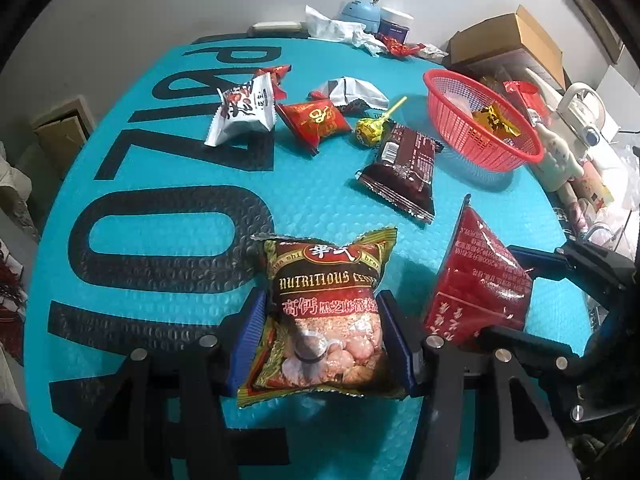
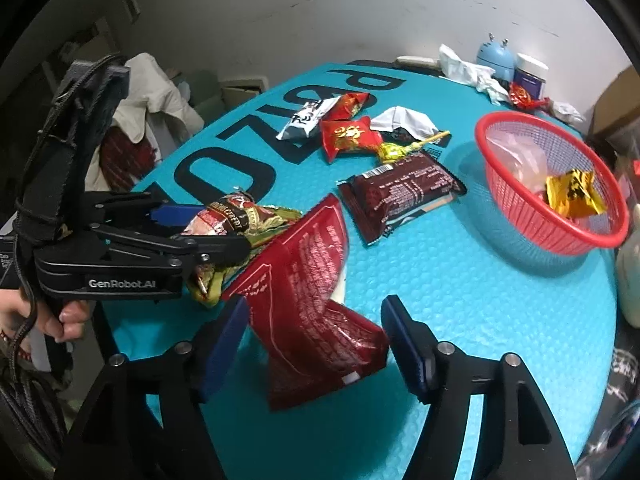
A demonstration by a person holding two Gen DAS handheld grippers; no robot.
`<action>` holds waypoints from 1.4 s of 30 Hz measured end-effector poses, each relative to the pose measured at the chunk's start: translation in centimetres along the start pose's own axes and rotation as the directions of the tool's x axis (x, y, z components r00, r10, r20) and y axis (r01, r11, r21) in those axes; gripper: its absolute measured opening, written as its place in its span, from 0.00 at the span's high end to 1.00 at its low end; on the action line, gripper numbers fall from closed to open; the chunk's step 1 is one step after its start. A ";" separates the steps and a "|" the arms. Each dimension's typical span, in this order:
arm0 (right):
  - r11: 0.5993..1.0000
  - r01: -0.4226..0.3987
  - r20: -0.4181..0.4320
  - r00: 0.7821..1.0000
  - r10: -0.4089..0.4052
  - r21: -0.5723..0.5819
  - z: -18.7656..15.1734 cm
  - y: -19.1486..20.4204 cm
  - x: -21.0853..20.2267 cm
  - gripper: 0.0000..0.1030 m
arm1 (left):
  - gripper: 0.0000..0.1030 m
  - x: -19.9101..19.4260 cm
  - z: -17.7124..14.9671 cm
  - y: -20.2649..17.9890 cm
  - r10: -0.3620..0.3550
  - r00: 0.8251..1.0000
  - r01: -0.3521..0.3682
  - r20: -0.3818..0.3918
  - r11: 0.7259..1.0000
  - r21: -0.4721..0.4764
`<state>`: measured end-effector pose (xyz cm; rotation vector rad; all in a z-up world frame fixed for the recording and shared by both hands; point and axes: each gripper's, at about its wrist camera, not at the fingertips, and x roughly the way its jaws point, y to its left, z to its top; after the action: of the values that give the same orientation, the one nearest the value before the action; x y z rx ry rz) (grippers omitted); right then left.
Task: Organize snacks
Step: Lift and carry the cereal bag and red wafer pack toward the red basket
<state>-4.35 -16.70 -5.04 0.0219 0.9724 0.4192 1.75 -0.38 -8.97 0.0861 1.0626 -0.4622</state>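
— Left wrist view? Left gripper (image 1: pixel 325 336) clamped on cereal sachet (image 1: pixel 326 312), lifted over teal mat (image 1: pixel 168 208).
— Right wrist view? Right gripper (image 2: pixel 316 344) parted; left pad touching red packet (image 2: pixel 308 296), right pad clear. Red basket (image 2: pixel 552 192) far right.

A plain whitish wall (image 2: pixel 360 12) stood behind the round table (image 1: pixel 168 184), whose top wore a teal bubble-textured cover with large black letters. Cardboard boxes (image 1: pixel 508 40) sat at one side — another box (image 1: pixel 60 132) low against the wall — under dim indoor light.
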 end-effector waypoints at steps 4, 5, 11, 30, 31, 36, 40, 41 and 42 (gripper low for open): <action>1.000 -0.002 -0.018 1.000 0.001 -0.013 0.3 -0.1 0.5 0.28 | 0.47 0.3 0.1 0.1 -0.006 1.000 0.006 -0.006 1.000 -0.011; 1.000 -0.007 -0.023 1.000 0.007 -0.018 0.3 -0.1 0.7 0.27 | 0.47 0.4 0.1 0.1 -0.007 1.000 0.007 -0.009 1.000 -0.012; 0.999 -0.029 -0.059 0.998 0.026 -0.039 0.3 0.3 2.1 0.25 | 0.45 1.3 0.0 0.2 -0.020 0.999 0.019 -0.038 0.999 -0.025; 0.999 -0.045 -0.052 0.998 0.045 -0.005 0.3 -0.3 2.5 0.43 | 0.45 0.1 -1.8 -0.5 -0.016 0.998 0.015 -0.058 1.000 -0.017; 0.999 -0.046 -0.052 0.998 0.046 -0.005 0.3 -0.3 2.5 0.42 | 0.45 0.1 -2.0 -0.6 -0.013 0.998 0.012 -0.058 1.000 -0.014; 0.999 -0.052 -0.062 0.997 0.051 -0.003 0.1 -0.2 2.9 0.42 | 0.45 0.3 -2.3 -1.1 0.025 0.999 -0.025 -0.047 1.000 0.005; 0.999 -0.049 -0.059 0.997 0.048 -0.011 -0.2 -0.1 2.9 0.42 | 0.45 0.4 -2.5 -1.4 0.047 0.999 -0.047 -0.016 0.999 0.027; 0.999 -0.043 -0.056 0.998 0.042 -0.018 -0.2 0.0 2.8 0.42 | 0.45 0.4 -2.5 -1.5 0.051 0.999 -0.051 -0.008 0.998 0.031; 0.999 -0.039 -0.050 0.998 0.038 -0.025 -0.3 0.1 2.7 0.43 | 0.45 0.4 -2.6 -1.6 0.056 0.998 -0.056 -0.002 0.998 0.034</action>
<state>-3.32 -15.69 -7.34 0.0071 1.0164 0.4693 -0.84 -1.16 -10.31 0.1465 1.0525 -0.4300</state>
